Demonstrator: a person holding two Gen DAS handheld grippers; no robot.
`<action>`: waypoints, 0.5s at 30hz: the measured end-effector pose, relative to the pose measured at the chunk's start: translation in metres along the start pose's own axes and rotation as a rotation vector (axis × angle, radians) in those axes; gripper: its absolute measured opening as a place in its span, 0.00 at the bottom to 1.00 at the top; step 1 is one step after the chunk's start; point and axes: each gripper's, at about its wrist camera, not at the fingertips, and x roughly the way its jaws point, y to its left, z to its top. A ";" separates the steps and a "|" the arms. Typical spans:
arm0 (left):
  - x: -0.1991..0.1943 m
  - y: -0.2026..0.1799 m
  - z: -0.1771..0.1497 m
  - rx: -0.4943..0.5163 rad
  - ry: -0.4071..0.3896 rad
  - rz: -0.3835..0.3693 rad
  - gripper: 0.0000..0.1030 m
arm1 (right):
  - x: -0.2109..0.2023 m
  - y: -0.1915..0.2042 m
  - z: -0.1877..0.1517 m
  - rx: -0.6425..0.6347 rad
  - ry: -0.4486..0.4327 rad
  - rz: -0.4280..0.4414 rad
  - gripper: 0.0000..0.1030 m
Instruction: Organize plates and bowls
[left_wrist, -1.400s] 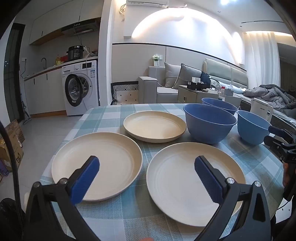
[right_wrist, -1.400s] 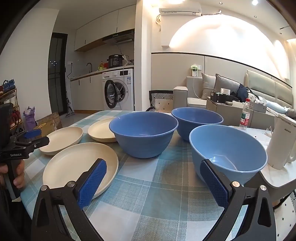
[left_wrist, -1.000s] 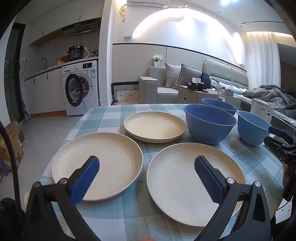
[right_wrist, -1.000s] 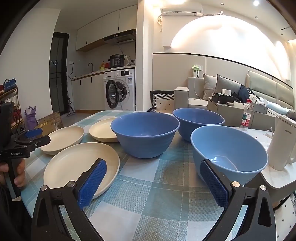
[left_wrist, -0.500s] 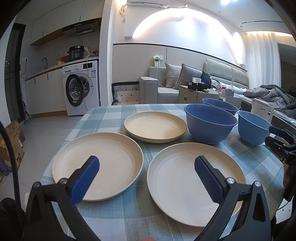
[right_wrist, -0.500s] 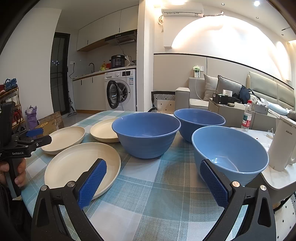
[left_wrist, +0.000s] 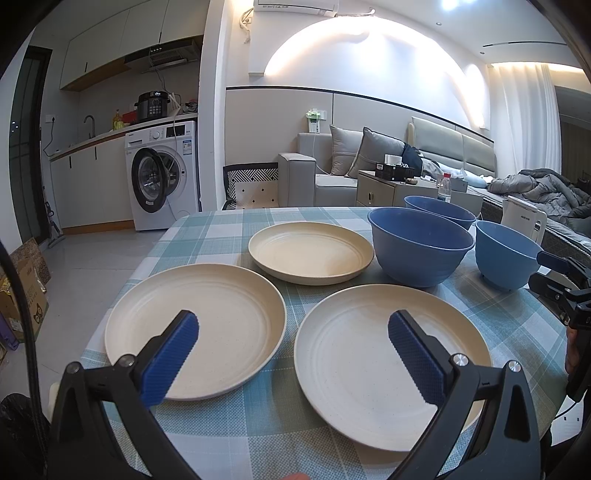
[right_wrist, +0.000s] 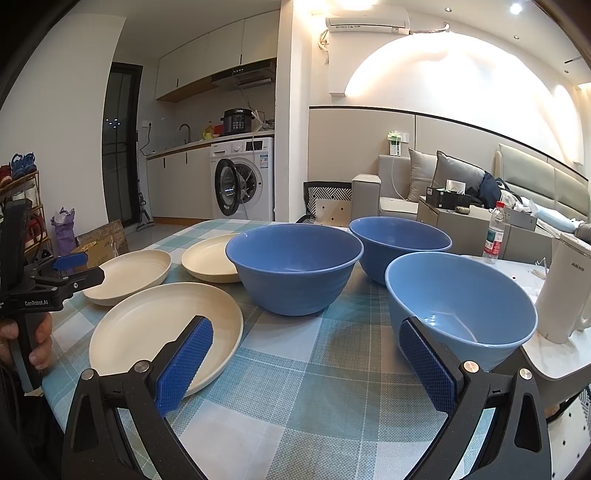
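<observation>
Left wrist view: the left gripper (left_wrist: 293, 341) hangs with its blue-padded jaws spread wide and holding nothing, low over the near edge of the table with a teal-and-white checked cloth (left_wrist: 221, 236). Under it lie two round cream plastic plates side by side, the left cream plate (left_wrist: 225, 317) and the right cream plate (left_wrist: 362, 354), close but apart. A third, smaller cream plate (left_wrist: 310, 253) sits behind them, just beside the large dark blue plastic bowl (left_wrist: 421, 247). In the right wrist view the right gripper (right_wrist: 304, 356) is likewise wide apart and empty above the cloth, with the light blue bowl (right_wrist: 461, 295) by its right finger and a second dark blue bowl (right_wrist: 400, 240) farther back. A white electric kettle (right_wrist: 565, 291) stands on the right.
</observation>
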 end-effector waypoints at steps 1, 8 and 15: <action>0.000 0.000 0.000 0.000 0.000 0.000 1.00 | 0.000 0.000 0.000 0.000 0.000 0.000 1.00; 0.000 0.000 0.000 0.001 0.000 0.000 1.00 | -0.001 0.000 0.001 -0.002 -0.002 0.001 1.00; 0.000 0.000 0.000 0.000 0.000 0.000 1.00 | 0.000 0.004 0.000 -0.006 -0.002 0.004 1.00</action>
